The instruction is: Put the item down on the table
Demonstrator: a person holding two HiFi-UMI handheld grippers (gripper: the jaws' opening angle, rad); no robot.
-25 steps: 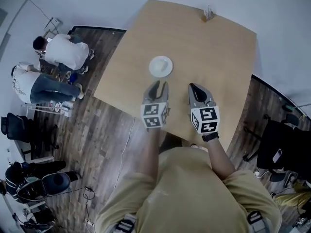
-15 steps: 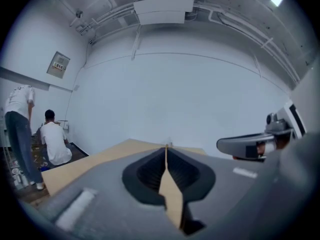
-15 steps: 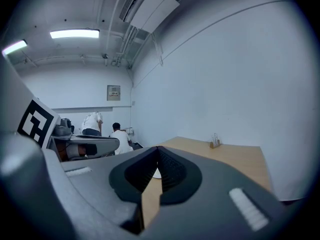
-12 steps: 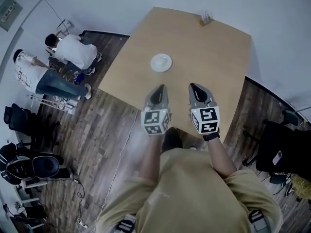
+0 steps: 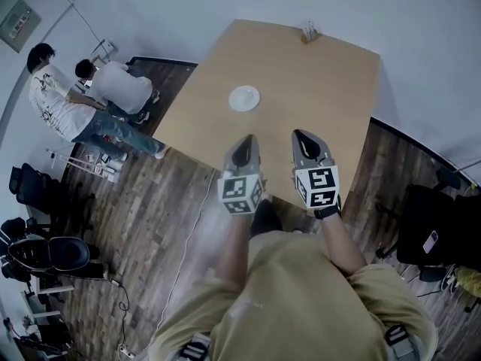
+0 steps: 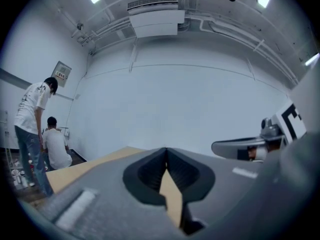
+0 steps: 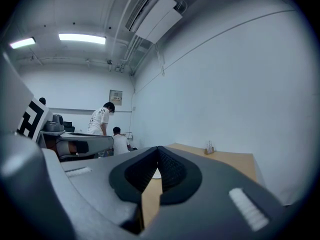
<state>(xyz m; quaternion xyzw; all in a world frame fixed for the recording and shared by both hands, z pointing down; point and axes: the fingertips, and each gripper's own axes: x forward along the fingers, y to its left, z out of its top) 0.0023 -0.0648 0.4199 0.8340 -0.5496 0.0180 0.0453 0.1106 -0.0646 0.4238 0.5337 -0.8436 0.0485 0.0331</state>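
Observation:
A small white plate [image 5: 244,98] lies on the tan wooden table [image 5: 316,96], left of its middle. My left gripper [image 5: 243,150] and right gripper [image 5: 303,137] are held side by side over the table's near edge, well short of the plate. Both are shut with nothing between their jaws. In the left gripper view the left gripper [image 6: 166,152] has its jaws meeting at the tip, with the right gripper [image 6: 240,148] beside it. In the right gripper view the right gripper [image 7: 158,150] is shut too, and a sliver of the plate [image 7: 155,173] shows behind its tip.
A small holder [image 5: 309,31] stands at the table's far edge by the white wall. Two people [image 5: 90,100] are on the wooden floor at the left. Black chairs [image 5: 45,194] stand at the left and another [image 5: 432,232] at the right.
The view has pulled back, so the table and plate look farther off. Both grippers stay shut and level. One person at the left has stood up.

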